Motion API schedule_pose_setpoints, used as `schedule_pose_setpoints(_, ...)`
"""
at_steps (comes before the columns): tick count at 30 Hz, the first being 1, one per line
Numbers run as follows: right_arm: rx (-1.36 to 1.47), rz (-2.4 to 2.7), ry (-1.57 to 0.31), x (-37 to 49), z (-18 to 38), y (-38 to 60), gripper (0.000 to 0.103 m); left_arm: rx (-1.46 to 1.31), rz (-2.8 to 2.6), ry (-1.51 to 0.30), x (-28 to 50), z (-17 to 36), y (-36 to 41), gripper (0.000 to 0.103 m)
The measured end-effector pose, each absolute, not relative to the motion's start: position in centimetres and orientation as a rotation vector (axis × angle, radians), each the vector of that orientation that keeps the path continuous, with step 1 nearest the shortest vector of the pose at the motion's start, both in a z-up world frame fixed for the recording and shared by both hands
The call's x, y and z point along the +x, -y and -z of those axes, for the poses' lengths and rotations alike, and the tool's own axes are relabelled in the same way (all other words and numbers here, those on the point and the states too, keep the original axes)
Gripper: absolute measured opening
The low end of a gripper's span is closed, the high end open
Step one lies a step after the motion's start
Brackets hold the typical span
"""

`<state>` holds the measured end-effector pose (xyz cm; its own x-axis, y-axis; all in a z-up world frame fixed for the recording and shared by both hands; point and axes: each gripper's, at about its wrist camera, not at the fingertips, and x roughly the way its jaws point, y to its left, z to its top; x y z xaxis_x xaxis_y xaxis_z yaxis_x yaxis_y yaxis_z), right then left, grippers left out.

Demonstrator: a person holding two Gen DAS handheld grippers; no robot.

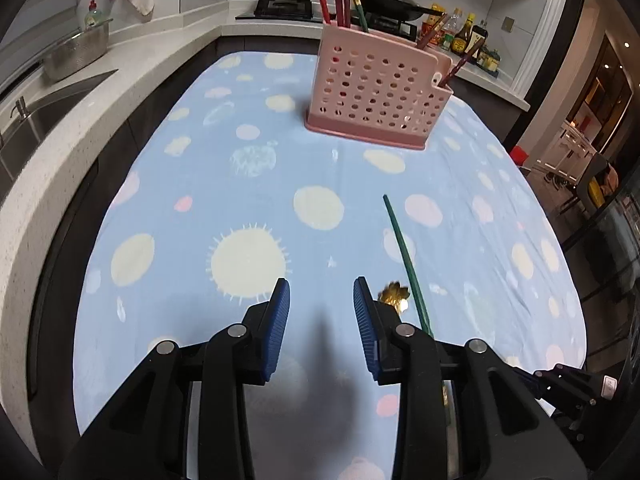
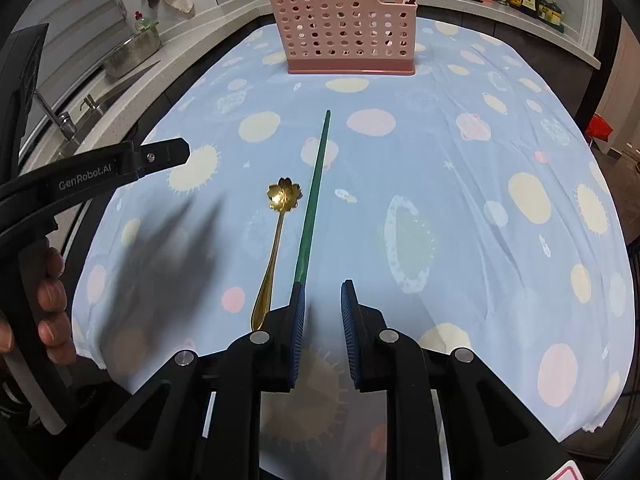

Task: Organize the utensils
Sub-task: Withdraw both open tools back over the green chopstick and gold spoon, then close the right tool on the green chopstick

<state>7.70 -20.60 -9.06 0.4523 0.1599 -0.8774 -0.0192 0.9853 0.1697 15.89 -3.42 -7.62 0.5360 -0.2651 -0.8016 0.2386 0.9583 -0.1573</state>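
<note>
Both claws, left (image 1: 322, 286) and right (image 2: 322, 290), spread and empty over my table's near edge; next: pinch green plastic chopstick (image 2: 314, 196) beside gold flower-bowled spoon (image 2: 276, 236), for pink perforated caddy (image 2: 344, 32).

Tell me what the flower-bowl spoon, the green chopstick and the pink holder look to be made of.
Spoon: likely gold-toned polished metal; its bowl throws a bright glint. Green chopstick: matte, no shine; painted wood or plastic, cannot tell which. Pink holder: moulded plastic by its look, with even round holes and smooth, uniform colour.
</note>
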Motion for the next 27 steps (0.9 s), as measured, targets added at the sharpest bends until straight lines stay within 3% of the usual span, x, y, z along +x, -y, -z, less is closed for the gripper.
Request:
schedule_pose_setpoints(22,0.104,-0.171,-1.179,7.2,11.1,18.6,0.020,-0.010,0.328,-1.044,13.3,10.1,3.8,0.032)
schedule_pose_setpoints(27,0.101,-0.148,-1.176,7.3,11.2,18.8,0.011,-0.003,0.341,-1.051,13.1,10.3,4.2,0.032)
